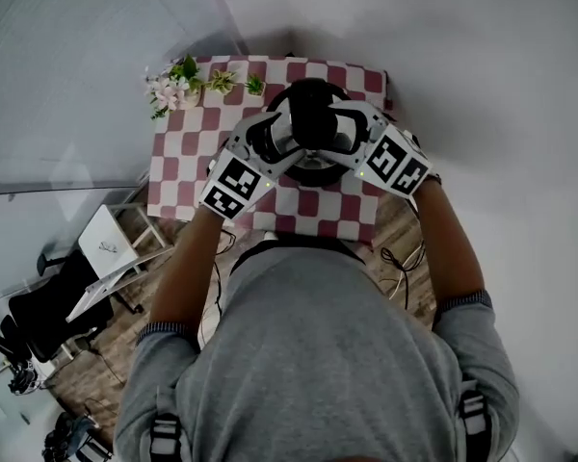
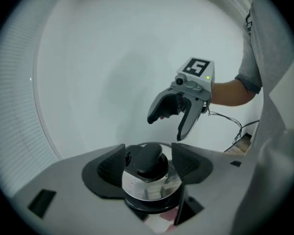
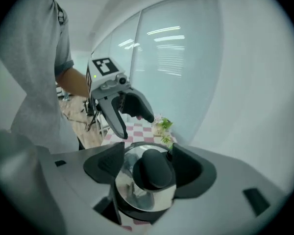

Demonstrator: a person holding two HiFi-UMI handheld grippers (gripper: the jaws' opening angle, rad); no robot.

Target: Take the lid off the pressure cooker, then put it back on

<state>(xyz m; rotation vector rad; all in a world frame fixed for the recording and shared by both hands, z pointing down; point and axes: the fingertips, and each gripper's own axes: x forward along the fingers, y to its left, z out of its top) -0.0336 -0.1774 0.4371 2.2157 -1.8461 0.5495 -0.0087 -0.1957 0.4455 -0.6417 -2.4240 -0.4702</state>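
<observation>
A small pressure cooker (image 1: 313, 169) with a black body stands mid-table on the pink checked cloth (image 1: 183, 162). Its steel lid (image 2: 147, 184) (image 3: 137, 192) with a black knob (image 1: 313, 114) (image 2: 149, 158) (image 3: 154, 173) appears to sit on the pot. My left gripper (image 1: 275, 142) (image 2: 147, 168) hovers over the cooker's left side, and its jaws are apart and frame the lid from above. The right gripper (image 1: 352, 138) (image 3: 147, 168) mirrors it on the right, jaws wide. Each shows in the other's view, left (image 3: 132, 121) and right (image 2: 169, 124), with nothing between the fingers.
Small potted plants (image 1: 188, 85) (image 3: 162, 126) line the table's back left corner. White walls close in behind and to the right, and a glass wall runs along the left. On the wooden floor are a white stool (image 1: 106, 243), a black chair (image 1: 48, 306) and cables (image 1: 400, 258).
</observation>
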